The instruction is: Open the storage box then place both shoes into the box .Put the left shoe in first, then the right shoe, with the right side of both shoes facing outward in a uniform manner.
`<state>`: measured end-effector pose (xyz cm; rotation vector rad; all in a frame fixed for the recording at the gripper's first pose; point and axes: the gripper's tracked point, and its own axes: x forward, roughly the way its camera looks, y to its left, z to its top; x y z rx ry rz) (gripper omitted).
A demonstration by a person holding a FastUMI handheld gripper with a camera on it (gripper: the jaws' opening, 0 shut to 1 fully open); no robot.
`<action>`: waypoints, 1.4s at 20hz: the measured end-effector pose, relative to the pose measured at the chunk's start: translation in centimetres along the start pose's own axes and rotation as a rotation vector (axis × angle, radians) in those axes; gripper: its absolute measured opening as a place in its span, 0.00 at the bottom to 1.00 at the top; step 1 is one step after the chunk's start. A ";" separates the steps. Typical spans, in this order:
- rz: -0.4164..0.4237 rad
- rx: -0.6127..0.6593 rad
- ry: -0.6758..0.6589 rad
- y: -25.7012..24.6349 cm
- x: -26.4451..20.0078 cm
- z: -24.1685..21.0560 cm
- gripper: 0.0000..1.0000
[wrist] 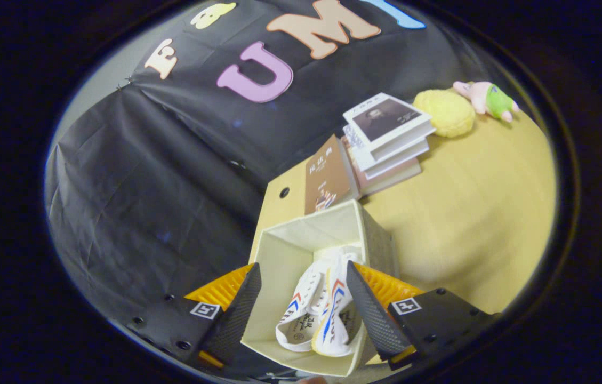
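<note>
Both white canvas shoes are lying side by side inside the open fabric storage box, near the stacked books. The gripper is hovering released above them, holding nothing. They look light and soft, best pinched at the heel collar.

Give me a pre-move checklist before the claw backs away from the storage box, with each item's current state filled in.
1. Storage box open: ok, the top is open and the inside shows.
2. Both shoes inside the box: ok, two white shoes stand side by side in it.
3. Claw released: ok, the fingers stand apart above the box with neither pressing on a shoe.
4. Right sides facing outward alike: cannot tell from this angle.
5. Shoes fully seated on the box bottom: cannot tell.
6. Retreat path: ok, the stack of books lies beyond the box, clear of the fingers.
</note>
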<state>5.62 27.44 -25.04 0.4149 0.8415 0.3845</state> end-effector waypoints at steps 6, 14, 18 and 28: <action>-0.012 -0.093 -0.188 0.2 -3.7 4.6 1.00; 0.012 -0.405 -0.384 4.5 -9.6 7.9 1.00; -0.073 -0.450 -0.476 3.2 -11.2 8.2 1.00; -0.203 -0.449 -0.598 1.0 -14.4 8.6 1.00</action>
